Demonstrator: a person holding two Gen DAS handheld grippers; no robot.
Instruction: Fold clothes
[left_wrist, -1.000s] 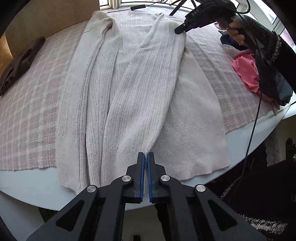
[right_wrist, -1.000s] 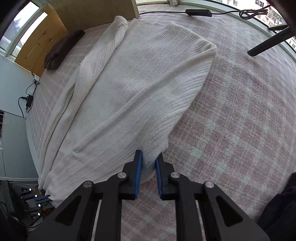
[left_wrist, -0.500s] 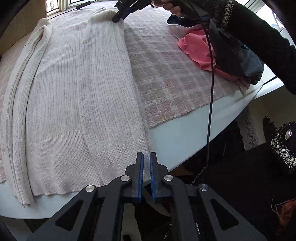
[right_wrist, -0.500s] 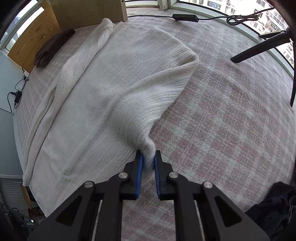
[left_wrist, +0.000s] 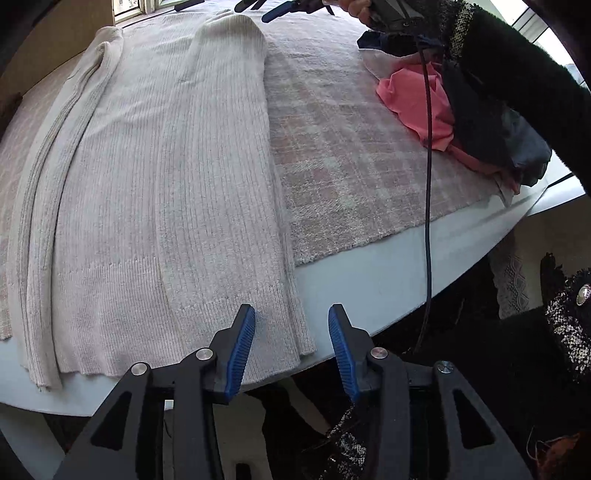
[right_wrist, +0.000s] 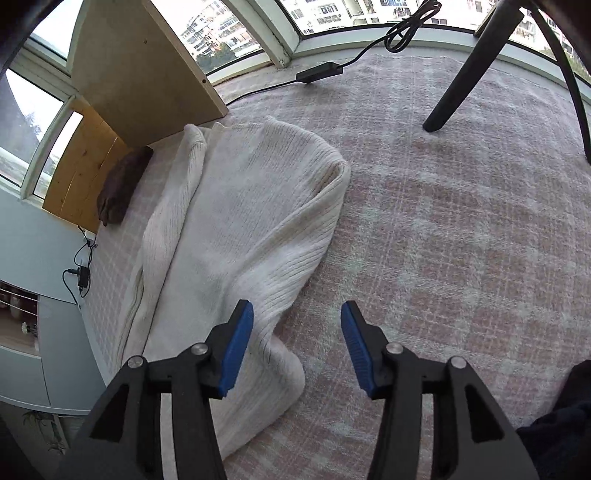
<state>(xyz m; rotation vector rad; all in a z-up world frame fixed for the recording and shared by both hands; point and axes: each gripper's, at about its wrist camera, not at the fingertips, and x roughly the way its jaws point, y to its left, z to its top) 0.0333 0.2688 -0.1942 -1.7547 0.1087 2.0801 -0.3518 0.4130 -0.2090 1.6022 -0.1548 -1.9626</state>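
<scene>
The cream ribbed sweater lies flat on the pink-and-white checked cloth that covers the pale round surface, folded lengthwise into a long strip with one side turned over onto the middle. Its hem runs along the near rim of the surface, right in front of the left tongs.

The left tongs are released: their jaws have just been opening, and the blue pads stand apart with the corner of the hem lying between and just beyond them, not pressed by either pad. The folded edge of the sweater runs straight away from these tongs toward the far side of the surface.

The right tongs are also released, their jaws having just been opening too. The shoulder end of the sweater sits slack in front of them (a rounded fold of knit lies just ahead of the left pad, and neither pad presses it), and bare checked cloth spreads ahead and to the right.

To the right of the left tongs, well apart from the sweater, a heap of other clothes in pink and dark colours rests near the surface's edge. A black cable hangs down in front of it from the person's sleeved arm. Beyond the right tongs, to the left of the sweater, a dark brown cloth lies beside a wooden board.
</scene>
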